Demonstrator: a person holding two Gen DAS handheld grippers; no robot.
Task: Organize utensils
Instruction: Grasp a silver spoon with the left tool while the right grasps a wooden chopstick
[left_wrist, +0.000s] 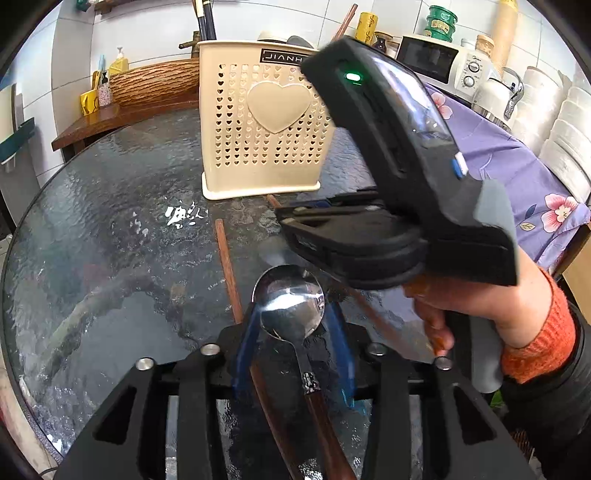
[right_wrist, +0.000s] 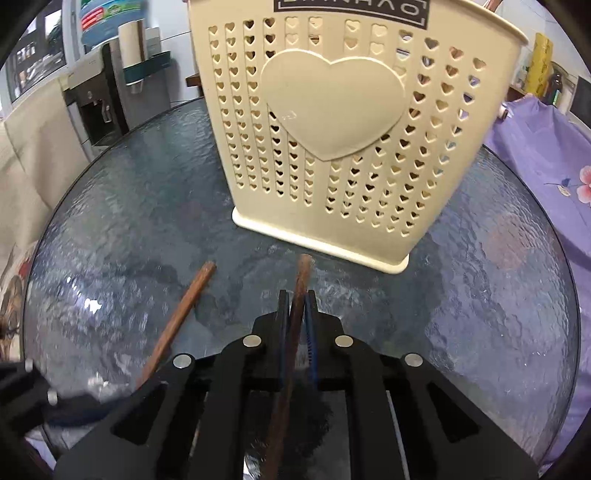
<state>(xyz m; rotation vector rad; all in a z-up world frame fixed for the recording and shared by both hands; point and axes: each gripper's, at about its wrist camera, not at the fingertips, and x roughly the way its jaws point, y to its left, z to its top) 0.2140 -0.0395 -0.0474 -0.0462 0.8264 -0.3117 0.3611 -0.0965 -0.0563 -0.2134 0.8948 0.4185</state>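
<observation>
**Chopstick pinched, spoon lying between spread fingers**

The right hand-held gripper (right_wrist: 297, 314) is clamping a brown chopstick (right_wrist: 300, 280), whose lower end is vanishing under the frame. The left hand-held gripper (left_wrist: 293, 328) is standing partly open around a spoon (left_wrist: 291, 301); whether the pads are touching it is unclear. A second chopstick (right_wrist: 184, 310) is lying on the glass worktop (right_wrist: 110, 221). Beyond, the cream utensil basket (right_wrist: 332, 129) is standing, its top cut off.

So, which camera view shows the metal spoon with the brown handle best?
The left wrist view: the metal spoon with the brown handle lies between the left tool's blue fingers, bowl and handle visible. The right wrist view does not show it clearly.
</observation>
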